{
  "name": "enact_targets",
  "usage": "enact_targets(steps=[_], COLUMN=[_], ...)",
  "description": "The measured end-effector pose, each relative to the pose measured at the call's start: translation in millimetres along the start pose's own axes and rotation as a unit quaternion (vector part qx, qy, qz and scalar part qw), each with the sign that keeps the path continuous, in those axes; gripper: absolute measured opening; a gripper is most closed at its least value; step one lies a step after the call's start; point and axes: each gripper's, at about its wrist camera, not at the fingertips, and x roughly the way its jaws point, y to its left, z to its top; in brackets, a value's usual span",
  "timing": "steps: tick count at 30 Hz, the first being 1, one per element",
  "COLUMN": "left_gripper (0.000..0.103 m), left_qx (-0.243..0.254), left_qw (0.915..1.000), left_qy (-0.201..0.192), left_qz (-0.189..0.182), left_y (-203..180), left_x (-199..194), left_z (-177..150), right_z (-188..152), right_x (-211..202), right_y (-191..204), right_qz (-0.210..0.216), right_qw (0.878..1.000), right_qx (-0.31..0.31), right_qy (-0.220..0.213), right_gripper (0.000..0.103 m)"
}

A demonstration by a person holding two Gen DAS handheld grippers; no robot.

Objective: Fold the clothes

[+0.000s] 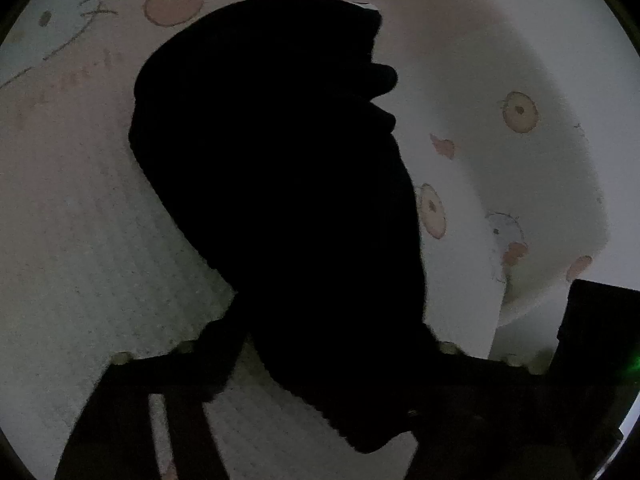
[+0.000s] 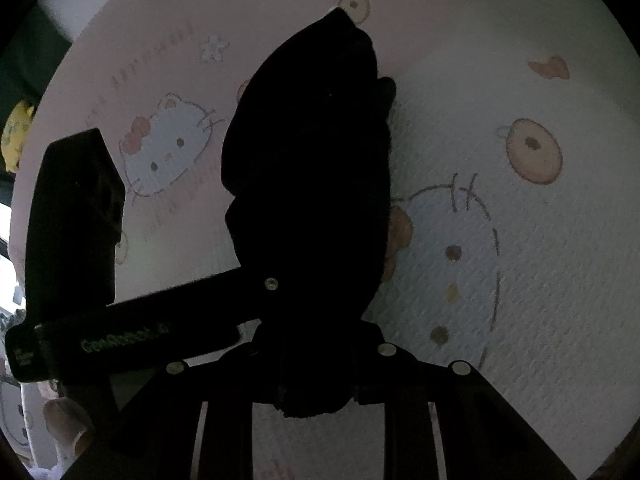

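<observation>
A black garment (image 1: pixel 280 140) lies bunched in a long roll on a pale cartoon-cat bedsheet (image 1: pixel 80 208). Its near end runs in between the fingers of my left gripper (image 1: pixel 332 312), which is shut on it, and a flap sticks out behind the jaws toward the camera. In the right wrist view the same black garment (image 2: pixel 312 160) rises from the bedsheet (image 2: pixel 520 280) into my right gripper (image 2: pixel 320 332), which is shut on a thick wad of it. The dark fingers merge with the cloth, so the pads are hidden. A small white tag (image 2: pixel 334 10) shows at the garment's far tip.
The left tool's black body (image 2: pixel 72 220) stands close on the left in the right wrist view. The right tool's body (image 1: pixel 592 320) shows at the right edge of the left wrist view. A yellow soft object (image 2: pixel 16 136) sits beyond the sheet's left edge.
</observation>
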Motion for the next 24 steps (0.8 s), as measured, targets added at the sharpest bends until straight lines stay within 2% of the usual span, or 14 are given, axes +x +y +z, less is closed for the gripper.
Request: enact_targets(steps=[3, 8, 10, 12, 14, 20, 24], left_gripper=[0.044, 0.030, 0.029, 0.028, 0.024, 0.023, 0.023], left_qx=[-0.007, 0.007, 0.009, 0.017, 0.022, 0.023, 0.011], left_qw=[1.0000, 0.9999, 0.9999, 0.9997, 0.9995, 0.9989, 0.9979], left_qy=[-0.001, -0.005, -0.006, -0.011, -0.013, -0.022, -0.027], left_qz=[-0.004, 0.014, 0.011, 0.014, 0.015, 0.036, 0.059], left_y=[1.1, -5.3, 5.2, 6.1, 5.6, 15.0, 12.2], left_x=[-13.4, -59.6, -91.4, -110.2, -120.6, -150.6, -161.4], left_z=[1.8, -2.5, 11.9, -2.2, -8.5, -23.9, -30.4], right_z=[2.4, -0.2, -2.2, -3.9, -5.3, -19.9, -19.0], right_x=[-1.1, -16.0, -22.6, -28.6, -32.3, -48.9, -46.1], right_y=[13.2, 32.4, 42.1, 51.8, 60.7, 76.5, 105.7], right_qz=[-0.005, -0.006, -0.009, -0.012, -0.014, -0.008, -0.017], right_qw=[1.000, 0.999, 0.999, 0.998, 0.997, 0.996, 0.993], right_qx=[-0.012, -0.033, -0.045, -0.056, -0.065, -0.074, -0.097], right_qy=[0.007, 0.021, 0.028, 0.034, 0.041, 0.056, 0.067], right_gripper=[0.021, 0.021, 0.021, 0.021, 0.021, 0.021, 0.021])
